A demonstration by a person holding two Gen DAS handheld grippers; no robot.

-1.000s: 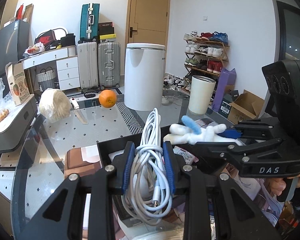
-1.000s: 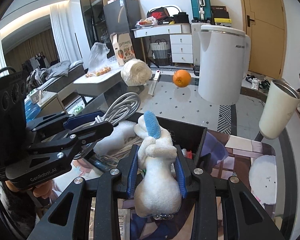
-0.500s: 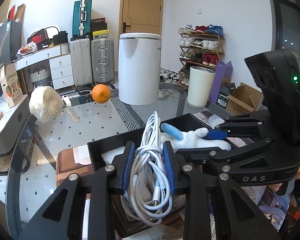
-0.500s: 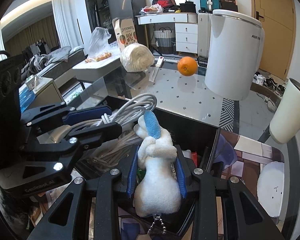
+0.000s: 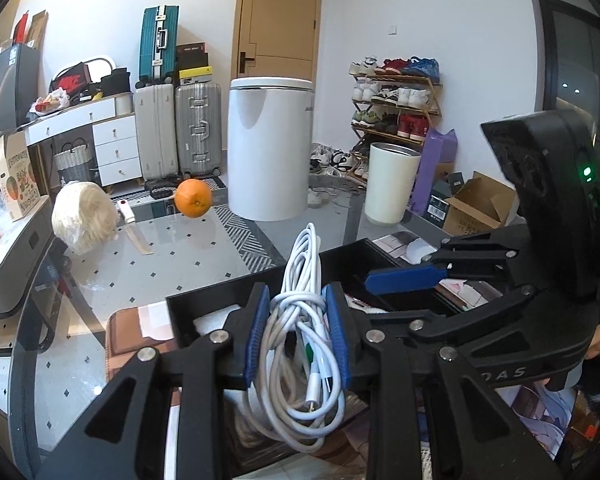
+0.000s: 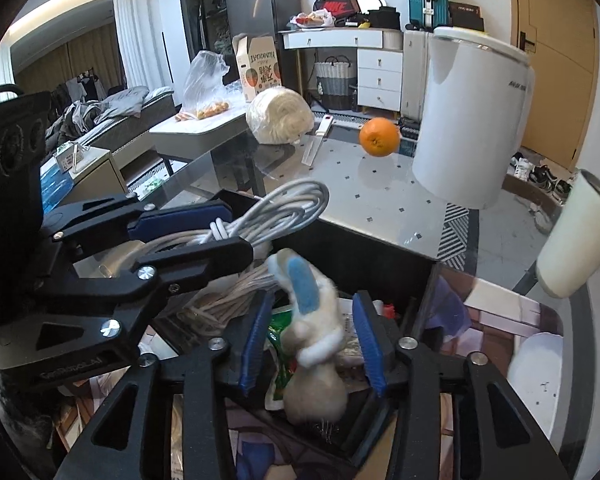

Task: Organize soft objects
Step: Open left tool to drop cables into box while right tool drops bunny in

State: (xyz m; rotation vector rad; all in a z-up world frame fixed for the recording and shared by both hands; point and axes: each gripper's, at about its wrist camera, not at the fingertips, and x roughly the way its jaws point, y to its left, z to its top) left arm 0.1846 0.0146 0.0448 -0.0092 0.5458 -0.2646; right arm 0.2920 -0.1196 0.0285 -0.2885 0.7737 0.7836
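My left gripper [image 5: 297, 320] is shut on a coiled white cable [image 5: 300, 344] and holds it over the black box [image 5: 204, 300]. The cable also shows in the right wrist view [image 6: 268, 216]. My right gripper [image 6: 312, 336] is open, its blue pads apart from the white plush toy with a blue ear [image 6: 316, 340], which looks blurred as it drops between the jaws into the black box [image 6: 364, 264]. The right gripper also shows in the left wrist view [image 5: 404, 280], empty.
On the glass table sit an orange [image 5: 193, 198], a wrapped cabbage [image 5: 83, 216], a knife [image 5: 134, 228] and a cream cup [image 5: 392, 188]. A white bin [image 5: 270, 146] stands behind. A brown notebook [image 5: 132, 332] lies left of the box.
My right gripper has opened and let go of the plush toy, which falls into the box. Both grippers have lowered toward the box. The left gripper still grips the cable.
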